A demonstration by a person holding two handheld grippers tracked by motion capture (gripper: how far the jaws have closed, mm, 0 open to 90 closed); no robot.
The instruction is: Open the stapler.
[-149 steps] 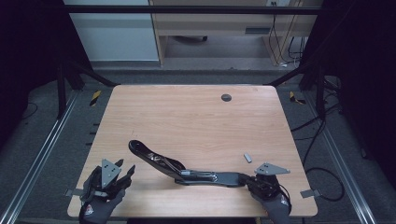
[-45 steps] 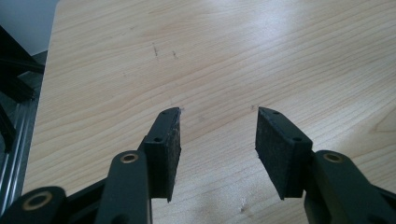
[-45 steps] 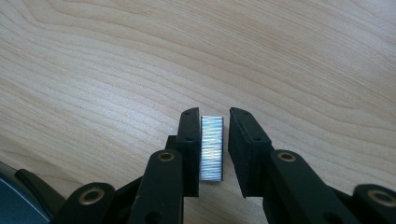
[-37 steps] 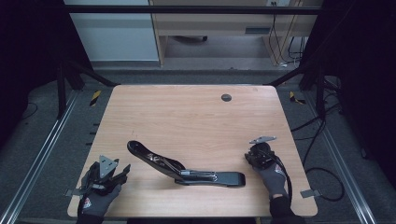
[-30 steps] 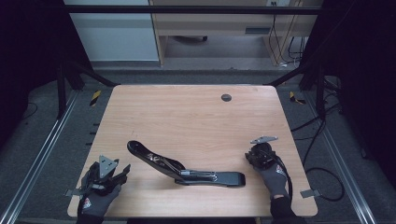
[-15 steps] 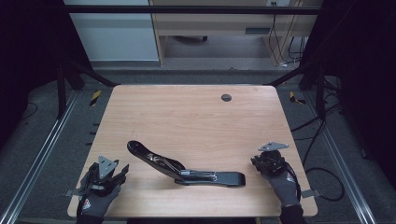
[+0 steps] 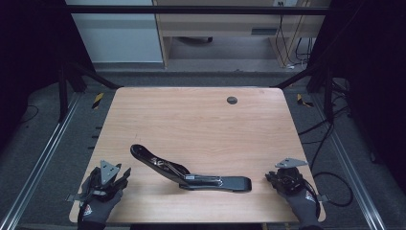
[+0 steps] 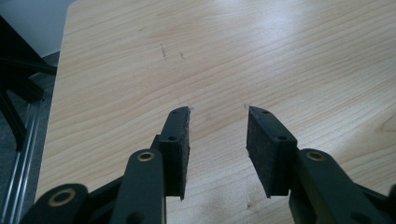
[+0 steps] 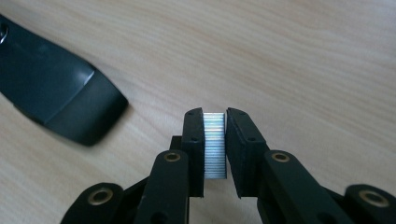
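A black stapler [image 7: 191, 175], swung open with its arm raised to the left, lies near the table's front middle. Its flat dark end [image 9: 56, 98] shows at the upper left of the right gripper view. My right gripper [image 9: 215, 114] is shut on a silver strip of staples [image 9: 215, 144], held upright between the pads. In the high view the right gripper [image 7: 282, 179] sits at the front right, just right of the stapler's end. My left gripper [image 8: 218, 112] is open over bare wood, and it rests at the front left corner [image 7: 112, 175], apart from the stapler.
A small round grommet [image 7: 232, 100] sits in the wooden table [image 7: 191, 120] near its far edge. Metal rails run along both sides of the table, and cables [image 7: 325, 139] hang off the right. A desk stands beyond the far edge.
The right gripper went to the staple strip lying right of the stapler, shut on it, and drew back toward the front right edge. The left gripper and the stapler stayed put.
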